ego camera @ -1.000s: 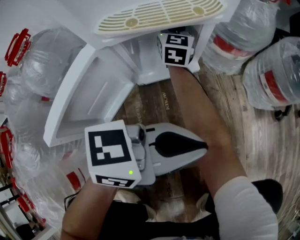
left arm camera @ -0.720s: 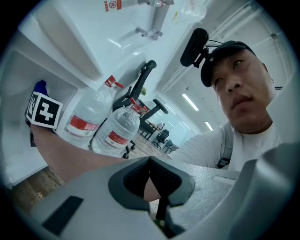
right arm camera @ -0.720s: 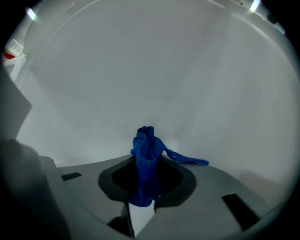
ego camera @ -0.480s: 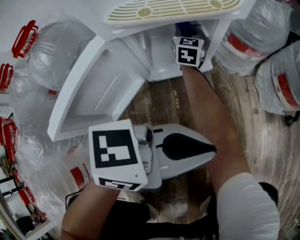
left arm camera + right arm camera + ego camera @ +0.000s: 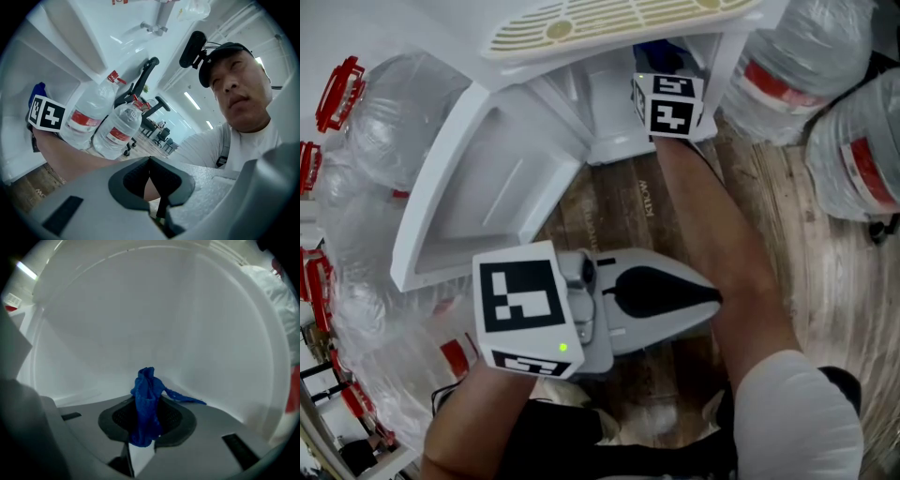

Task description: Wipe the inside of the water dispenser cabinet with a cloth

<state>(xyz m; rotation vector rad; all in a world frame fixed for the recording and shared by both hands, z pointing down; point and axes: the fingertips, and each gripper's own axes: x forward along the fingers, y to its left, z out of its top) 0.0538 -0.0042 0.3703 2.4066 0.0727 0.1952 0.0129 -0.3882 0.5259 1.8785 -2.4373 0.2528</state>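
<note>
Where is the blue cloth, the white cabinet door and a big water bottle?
blue cloth (image 5: pixel 146 401): right gripper view, the bunched part between the jaws.
cabinet door (image 5: pixel 487 183): head view, its inner panel.
water bottle (image 5: pixel 120 125): left gripper view, its clear body above the label.

White sleeve (image 5: pixel 792 412), perhaps dark trousers (image 5: pixel 562 441)

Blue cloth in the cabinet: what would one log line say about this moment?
right tool: shut on blue cloth, inside cabinet | left tool: shut, empty, held outside | cabinet door: open
</note>
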